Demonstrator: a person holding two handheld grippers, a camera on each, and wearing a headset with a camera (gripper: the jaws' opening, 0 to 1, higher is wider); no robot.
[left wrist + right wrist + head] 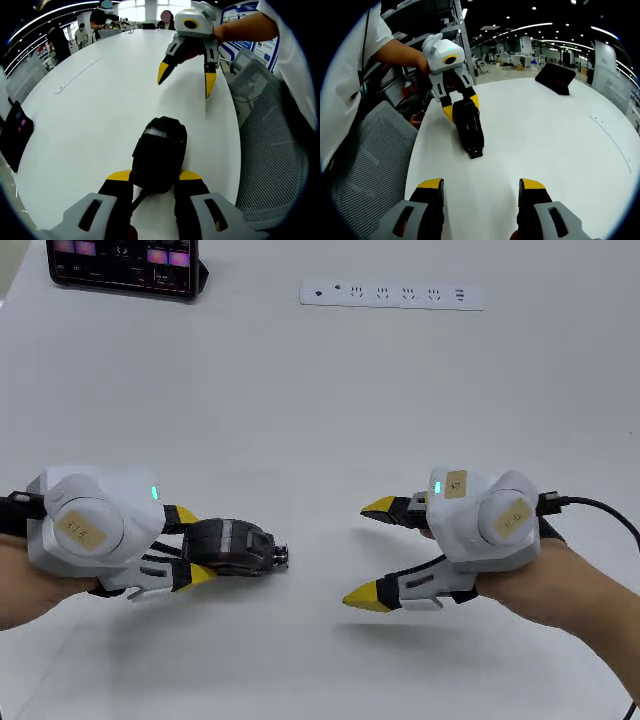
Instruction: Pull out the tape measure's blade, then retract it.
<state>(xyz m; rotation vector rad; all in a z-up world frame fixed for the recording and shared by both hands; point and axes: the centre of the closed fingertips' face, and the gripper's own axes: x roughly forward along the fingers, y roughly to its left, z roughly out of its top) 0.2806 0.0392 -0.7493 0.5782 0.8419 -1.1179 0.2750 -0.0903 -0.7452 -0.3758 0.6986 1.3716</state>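
1. We note the tape measure (232,547), a rounded black case, at the near left of the smooth white table (300,400).
2. The left gripper (197,545) clamps its sides with yellow-tipped jaws.
3. The right gripper (369,551), near right, stands with jaws apart, clear of the tape measure.

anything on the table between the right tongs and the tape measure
Nothing: in the head view, bare white table separates the open right tongs from the tape measure clamped in the left tongs.
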